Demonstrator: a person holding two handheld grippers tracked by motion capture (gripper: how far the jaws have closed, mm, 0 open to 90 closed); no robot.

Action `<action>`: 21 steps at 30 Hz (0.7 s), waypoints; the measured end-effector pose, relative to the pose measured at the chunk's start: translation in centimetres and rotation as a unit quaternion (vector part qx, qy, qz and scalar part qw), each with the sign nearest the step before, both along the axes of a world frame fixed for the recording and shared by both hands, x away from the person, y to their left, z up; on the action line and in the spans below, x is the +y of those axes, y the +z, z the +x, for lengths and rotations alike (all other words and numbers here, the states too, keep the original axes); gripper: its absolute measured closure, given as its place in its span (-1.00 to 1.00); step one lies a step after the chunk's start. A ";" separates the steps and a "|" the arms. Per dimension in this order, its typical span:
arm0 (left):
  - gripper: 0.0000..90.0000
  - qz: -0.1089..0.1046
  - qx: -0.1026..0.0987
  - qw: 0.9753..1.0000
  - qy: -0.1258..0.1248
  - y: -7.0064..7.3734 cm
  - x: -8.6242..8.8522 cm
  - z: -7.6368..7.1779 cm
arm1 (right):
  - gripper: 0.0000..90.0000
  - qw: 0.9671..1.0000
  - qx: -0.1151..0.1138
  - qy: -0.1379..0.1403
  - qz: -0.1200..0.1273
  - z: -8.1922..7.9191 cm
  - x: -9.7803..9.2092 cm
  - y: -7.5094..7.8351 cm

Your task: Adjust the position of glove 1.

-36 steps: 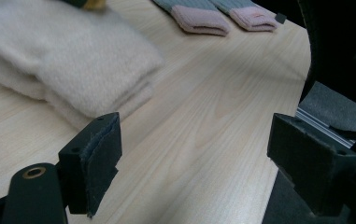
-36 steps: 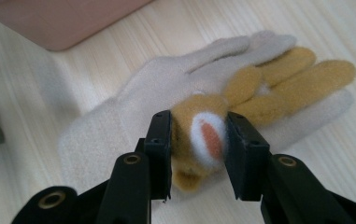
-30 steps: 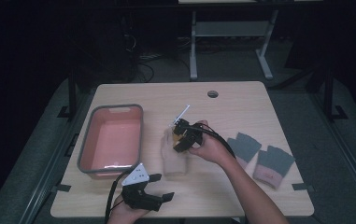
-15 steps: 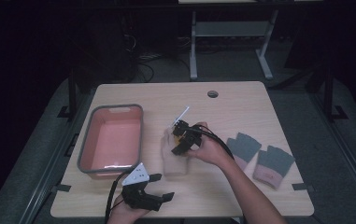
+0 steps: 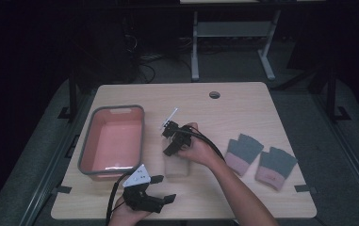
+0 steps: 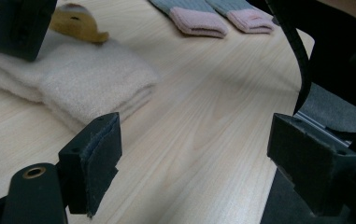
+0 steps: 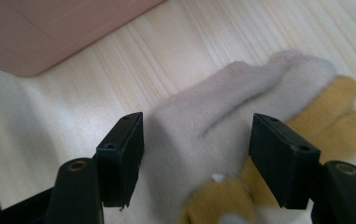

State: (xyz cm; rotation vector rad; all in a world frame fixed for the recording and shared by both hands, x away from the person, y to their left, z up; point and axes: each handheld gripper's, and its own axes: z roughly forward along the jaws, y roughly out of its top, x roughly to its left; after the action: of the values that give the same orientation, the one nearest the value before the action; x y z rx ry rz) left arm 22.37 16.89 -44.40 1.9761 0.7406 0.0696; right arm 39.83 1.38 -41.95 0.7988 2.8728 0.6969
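My right gripper [image 7: 196,158] hangs over the cream glove [image 7: 222,126], jaws spread astride it (its length runs away between them); left gripper [image 5: 156,195], jaws spread, idles nearer me.

Each tool is black. The left tool [image 5: 160,189] carries a grey three-cornered plate [image 5: 137,176] and a black cable [image 5: 112,200]. Its pads [image 6: 102,161] are dark, fuzzy rectangles; a brass-coloured eyelet [image 6: 34,172] sits beside one. The right tool [image 5: 170,139] trails a black cable [image 5: 210,141].
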 end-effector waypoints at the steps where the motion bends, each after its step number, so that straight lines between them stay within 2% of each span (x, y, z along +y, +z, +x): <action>1: -0.61 -0.001 0.001 1.000 0.001 0.0 0.0 0.0 | -0.24 1.000 -0.002 0.001 -0.011 0.0 0.3 -0.3; 9: -0.61 -0.003 0.007 1.000 0.000 -0.1 -0.2 0.0 | -0.21 0.999 -0.019 0.006 -0.041 -0.4 0.2 -0.8; 21: -0.61 -0.009 0.026 1.000 0.002 -0.3 -1.2 0.6 | -0.21 0.999 -0.014 -0.004 -0.046 -0.8 -3.2 -0.7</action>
State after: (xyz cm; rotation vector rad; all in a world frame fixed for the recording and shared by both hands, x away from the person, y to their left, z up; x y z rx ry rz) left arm 22.93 15.73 -44.72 1.9655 0.7752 0.0142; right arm 39.06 -1.80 -42.62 0.7821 2.8503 0.5644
